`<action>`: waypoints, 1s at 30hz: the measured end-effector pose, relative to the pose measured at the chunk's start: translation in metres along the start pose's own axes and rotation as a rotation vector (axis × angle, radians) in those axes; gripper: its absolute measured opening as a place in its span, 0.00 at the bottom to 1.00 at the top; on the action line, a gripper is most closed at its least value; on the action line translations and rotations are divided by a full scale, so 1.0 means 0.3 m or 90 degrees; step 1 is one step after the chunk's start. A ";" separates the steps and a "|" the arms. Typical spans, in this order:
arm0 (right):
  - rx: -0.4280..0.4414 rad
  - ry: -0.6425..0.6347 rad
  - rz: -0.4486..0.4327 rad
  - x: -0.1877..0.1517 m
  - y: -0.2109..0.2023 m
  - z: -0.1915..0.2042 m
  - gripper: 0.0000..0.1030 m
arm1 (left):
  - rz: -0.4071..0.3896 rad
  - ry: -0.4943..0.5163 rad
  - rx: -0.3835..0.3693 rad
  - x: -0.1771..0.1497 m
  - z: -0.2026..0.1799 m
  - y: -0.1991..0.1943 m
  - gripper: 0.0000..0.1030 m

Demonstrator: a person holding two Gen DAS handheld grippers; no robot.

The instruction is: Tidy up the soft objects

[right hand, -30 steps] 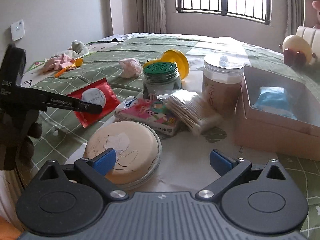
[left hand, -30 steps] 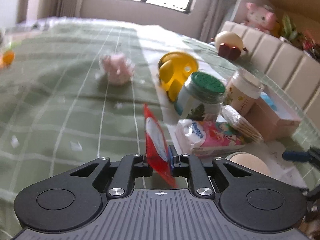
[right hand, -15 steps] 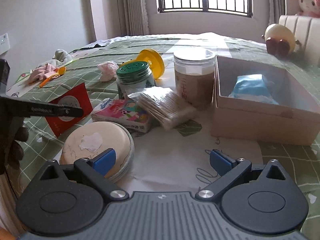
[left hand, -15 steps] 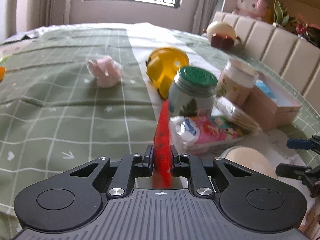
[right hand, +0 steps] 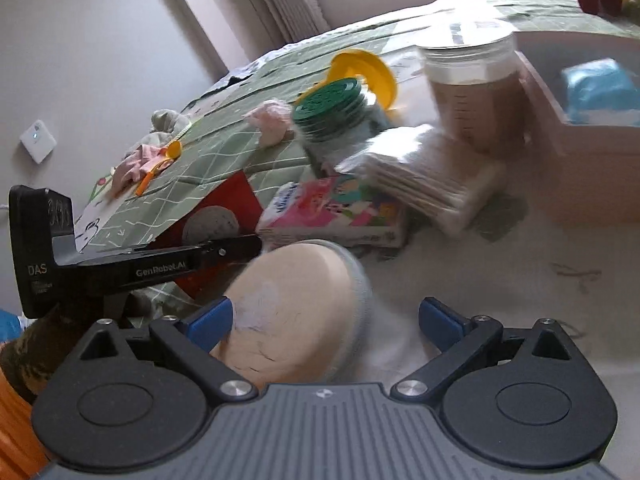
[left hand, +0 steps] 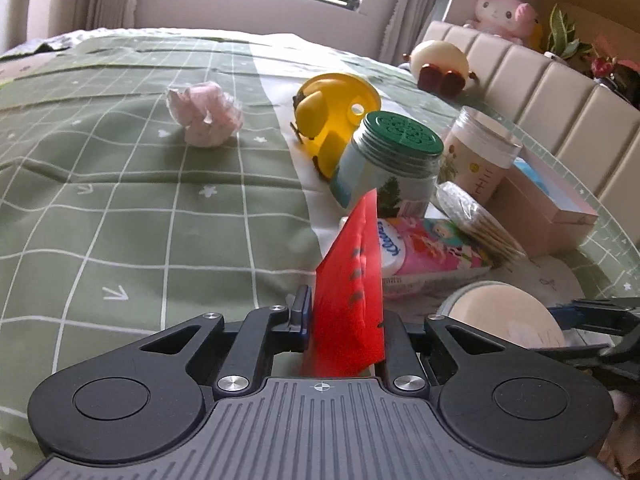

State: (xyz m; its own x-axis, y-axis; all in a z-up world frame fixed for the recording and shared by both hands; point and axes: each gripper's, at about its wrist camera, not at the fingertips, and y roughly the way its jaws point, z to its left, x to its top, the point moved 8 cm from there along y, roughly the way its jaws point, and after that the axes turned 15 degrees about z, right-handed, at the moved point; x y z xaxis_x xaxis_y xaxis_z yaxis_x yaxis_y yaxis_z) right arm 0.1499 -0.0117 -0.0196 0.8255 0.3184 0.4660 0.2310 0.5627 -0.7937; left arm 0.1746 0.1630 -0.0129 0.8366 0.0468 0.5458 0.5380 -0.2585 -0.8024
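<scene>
The flat red foil sachet (left hand: pixel 350 292) stands on its edge between the fingers of the left gripper (left hand: pixel 342 320), which are closed on its lower part; its long axis runs upward and away, and the tip points toward the green-lidded jar (left hand: pixel 390 164). Its lower end is hidden behind the gripper body. To the left, the green checked bed cover (left hand: pixel 120 208) lies open up to the crumpled pink tissue (left hand: pixel 206 120). To the right the things are crowded: the pink tissue pack (left hand: pixel 424 248), the cotton swab bag (left hand: pixel 476 224), the round beige tin (right hand: pixel 292 308) and the pink cardboard box (left hand: pixel 548 216). The right gripper (right hand: pixel 324 320) has its fingers wide apart, holding nothing, over the tin; this view is blurred.
</scene>
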 end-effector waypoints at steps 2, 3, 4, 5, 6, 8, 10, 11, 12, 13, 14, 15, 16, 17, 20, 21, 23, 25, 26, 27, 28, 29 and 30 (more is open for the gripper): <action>-0.006 -0.031 0.014 -0.004 0.017 0.049 0.88 | 0.004 -0.004 -0.005 0.004 0.003 0.001 0.15; -0.007 -0.050 0.016 -0.006 0.015 0.075 0.83 | 0.004 -0.007 -0.008 0.006 0.004 0.000 0.14; -0.012 -0.065 0.016 -0.005 0.010 0.099 0.78 | 0.002 -0.011 -0.010 0.005 0.007 0.001 0.13; -0.021 -0.081 0.004 -0.004 -0.010 0.124 0.68 | -0.002 -0.018 -0.013 0.004 0.010 -0.002 0.12; -0.026 -0.097 -0.006 0.000 -0.031 0.144 0.63 | -0.007 -0.026 -0.016 0.003 0.013 -0.006 0.11; -0.024 -0.111 -0.016 0.009 -0.070 0.171 0.49 | -0.020 -0.039 -0.020 0.001 0.016 -0.015 0.10; -0.031 -0.118 -0.024 0.018 -0.101 0.182 0.44 | -0.035 -0.044 -0.022 0.002 0.014 -0.025 0.09; -0.044 -0.123 -0.027 0.022 -0.114 0.185 0.42 | -0.042 -0.045 -0.026 0.005 0.013 -0.032 0.08; -0.051 -0.126 -0.028 0.024 -0.122 0.186 0.42 | -0.051 -0.046 -0.032 0.008 0.009 -0.039 0.08; -0.055 -0.127 -0.030 0.027 -0.130 0.187 0.41 | -0.057 -0.045 -0.038 0.011 0.006 -0.047 0.08; -0.056 -0.127 -0.031 0.029 -0.137 0.183 0.40 | -0.060 -0.041 -0.042 0.013 0.000 -0.053 0.08; -0.057 -0.124 -0.033 0.026 -0.146 0.176 0.40 | -0.063 -0.036 -0.042 0.018 -0.005 -0.058 0.08; -0.059 -0.122 -0.033 0.026 -0.151 0.172 0.39 | -0.066 -0.032 -0.044 0.020 -0.011 -0.062 0.08; -0.060 -0.120 -0.034 0.028 -0.152 0.171 0.39 | -0.069 -0.027 -0.047 0.021 -0.017 -0.068 0.08; -0.065 -0.118 -0.034 0.022 -0.151 0.168 0.39 | -0.072 -0.021 -0.052 0.017 -0.026 -0.075 0.08; -0.066 -0.119 -0.034 0.021 -0.149 0.169 0.39 | -0.073 -0.021 -0.053 0.015 -0.028 -0.077 0.08; -0.069 -0.124 -0.036 0.015 -0.149 0.169 0.39 | -0.073 -0.022 -0.055 0.009 -0.031 -0.081 0.08; -0.069 -0.123 -0.036 0.012 -0.151 0.167 0.39 | -0.078 -0.028 -0.060 0.004 -0.029 -0.093 0.08; -0.066 -0.121 -0.036 0.013 -0.155 0.166 0.39 | -0.083 -0.030 -0.066 0.003 -0.031 -0.103 0.08; -0.064 -0.119 -0.036 0.016 -0.160 0.168 0.39 | -0.088 -0.029 -0.072 0.005 -0.034 -0.115 0.08; -0.065 -0.119 -0.038 0.020 -0.165 0.169 0.39 | -0.092 -0.025 -0.073 0.008 -0.038 -0.125 0.08; -0.066 -0.121 -0.040 0.023 -0.170 0.171 0.38 | -0.096 -0.019 -0.071 0.012 -0.042 -0.134 0.08; -0.067 -0.123 -0.043 0.029 -0.174 0.176 0.37 | -0.100 -0.016 -0.069 0.015 -0.045 -0.142 0.08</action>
State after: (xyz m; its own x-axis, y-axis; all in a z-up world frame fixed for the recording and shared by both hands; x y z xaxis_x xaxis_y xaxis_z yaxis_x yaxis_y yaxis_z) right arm 0.1179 0.0019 0.0465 0.6948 0.4284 0.5777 0.3428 0.5089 -0.7897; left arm 0.1540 0.1612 0.0271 0.7465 0.1177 0.6549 0.6485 -0.3491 -0.6765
